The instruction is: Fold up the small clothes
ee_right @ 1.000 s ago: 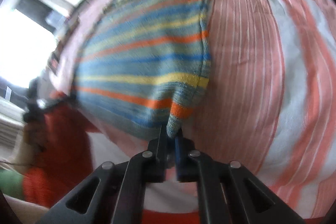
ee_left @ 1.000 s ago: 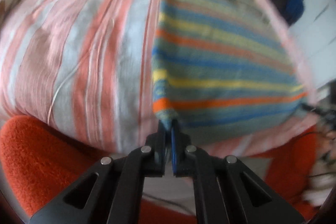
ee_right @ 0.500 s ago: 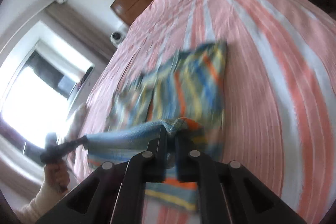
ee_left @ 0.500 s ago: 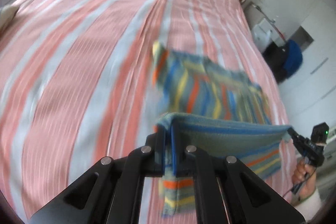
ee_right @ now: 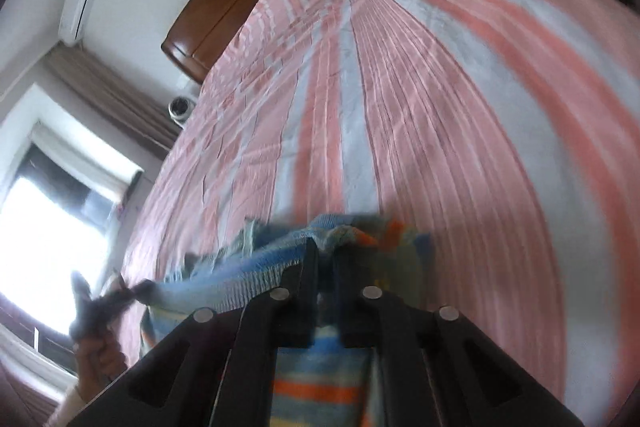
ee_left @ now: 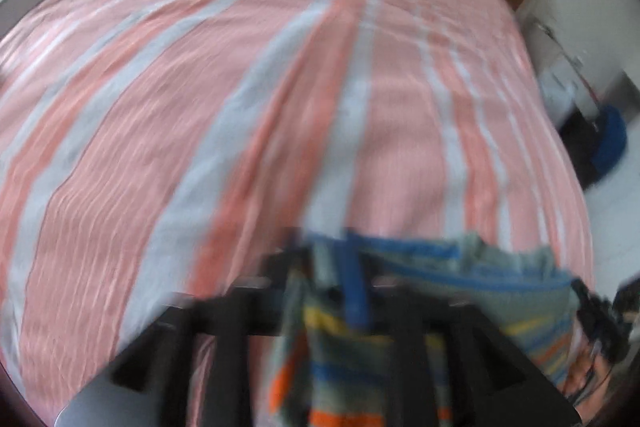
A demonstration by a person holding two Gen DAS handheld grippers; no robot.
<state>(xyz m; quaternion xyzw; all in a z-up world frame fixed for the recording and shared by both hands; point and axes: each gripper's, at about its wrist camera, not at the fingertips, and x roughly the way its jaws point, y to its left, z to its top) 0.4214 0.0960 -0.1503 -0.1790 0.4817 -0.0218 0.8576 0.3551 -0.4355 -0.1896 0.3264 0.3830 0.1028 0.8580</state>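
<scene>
Jaws of both grippers are clamped on the same striped garment (ee_right: 316, 387), one at each end of its upper edge: the right gripper (ee_right: 325, 253) pinches the knit edge where a bunch of fabric rises between its fingers, and the left gripper (ee_left: 334, 267) appears closed on the opposite corner, though motion blur softens that view. The garment is lifted clear of the striped bedsheet (ee_left: 240, 107), with its held edge stretched roughly level between the two tools and the remaining cloth hanging down below the jaws toward the person. The long axis of that taut edge runs side to side, from one gripper to the other; in the right wrist view it leads away to the left, where the other tool (ee_right: 104, 303) holds it, and in the left wrist view it leads away to the right. The open bed surface lies forward of both grippers, beyond the held edge. Neither hand is nearer the garment, since both hold it; the coming lay-down therefore probably requires both to travel forward and downward together, keeping the edge level
</scene>
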